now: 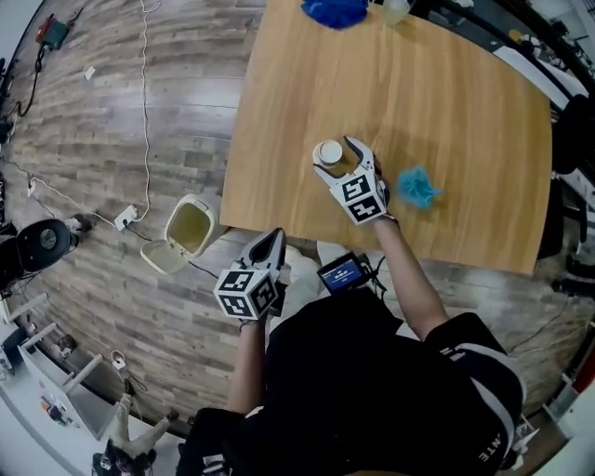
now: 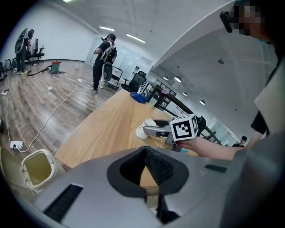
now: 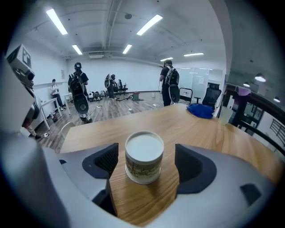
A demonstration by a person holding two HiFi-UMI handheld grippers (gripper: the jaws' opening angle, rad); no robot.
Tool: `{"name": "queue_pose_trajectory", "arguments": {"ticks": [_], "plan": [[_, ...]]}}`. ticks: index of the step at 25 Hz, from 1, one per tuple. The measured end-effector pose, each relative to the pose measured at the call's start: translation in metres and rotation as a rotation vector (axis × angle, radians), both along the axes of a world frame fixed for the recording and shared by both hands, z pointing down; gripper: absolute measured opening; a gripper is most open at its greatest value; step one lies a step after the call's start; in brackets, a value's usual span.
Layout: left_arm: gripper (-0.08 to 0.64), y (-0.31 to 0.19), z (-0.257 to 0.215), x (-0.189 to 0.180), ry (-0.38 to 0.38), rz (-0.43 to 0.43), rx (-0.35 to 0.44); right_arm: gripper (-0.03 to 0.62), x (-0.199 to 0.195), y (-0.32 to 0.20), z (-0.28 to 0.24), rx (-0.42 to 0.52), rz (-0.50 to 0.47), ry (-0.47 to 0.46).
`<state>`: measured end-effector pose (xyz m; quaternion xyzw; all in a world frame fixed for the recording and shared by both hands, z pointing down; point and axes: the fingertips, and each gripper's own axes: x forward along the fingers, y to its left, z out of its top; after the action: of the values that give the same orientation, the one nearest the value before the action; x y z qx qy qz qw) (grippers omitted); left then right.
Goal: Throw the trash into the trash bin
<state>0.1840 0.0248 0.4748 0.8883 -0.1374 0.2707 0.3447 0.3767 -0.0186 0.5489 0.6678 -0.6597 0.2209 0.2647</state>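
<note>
A white paper cup with a printed band (image 1: 327, 152) stands upright on the wooden table (image 1: 465, 102). My right gripper (image 1: 335, 156) is open around it, one pad on each side, neither touching. In the right gripper view the cup (image 3: 143, 156) fills the gap between the wide jaws of the right gripper (image 3: 144, 167). A crumpled blue piece of trash (image 1: 418, 186) lies just right of that gripper. The cream trash bin (image 1: 189, 228) stands on the floor with its lid open. My left gripper (image 1: 272, 240) hangs shut and empty off the table's near edge, its jaws (image 2: 144, 153) closed together.
A blue cloth (image 1: 335, 11) and a clear cup (image 1: 395, 9) sit at the table's far edge. A power strip (image 1: 125, 218) and cables (image 1: 146, 102) lie on the floor near the bin (image 2: 38, 167). People stand farther off in the room.
</note>
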Motion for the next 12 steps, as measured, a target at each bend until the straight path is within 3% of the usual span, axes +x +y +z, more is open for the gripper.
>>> {"name": "queue_pose_trajectory", "arguments": {"ticks": [5, 7, 8, 12], "plan": [[0.006, 0.000, 0.010, -0.001, -0.002, -0.032, -0.035, 0.368, 0.003, -0.003, 0.027, -0.017, 0.046, -0.086], [0.006, 0.001, 0.013, -0.003, 0.001, -0.046, -0.056, 0.360, 0.002, -0.001, 0.029, -0.041, 0.035, -0.069], [0.006, 0.002, 0.014, -0.004, 0.001, -0.048, -0.061, 0.292, 0.001, 0.000, 0.028, -0.056, 0.025, -0.049], [0.006, 0.000, 0.014, -0.004, 0.003, -0.060, -0.059, 0.282, -0.002, -0.001, 0.021, -0.083, -0.005, -0.007]]}}
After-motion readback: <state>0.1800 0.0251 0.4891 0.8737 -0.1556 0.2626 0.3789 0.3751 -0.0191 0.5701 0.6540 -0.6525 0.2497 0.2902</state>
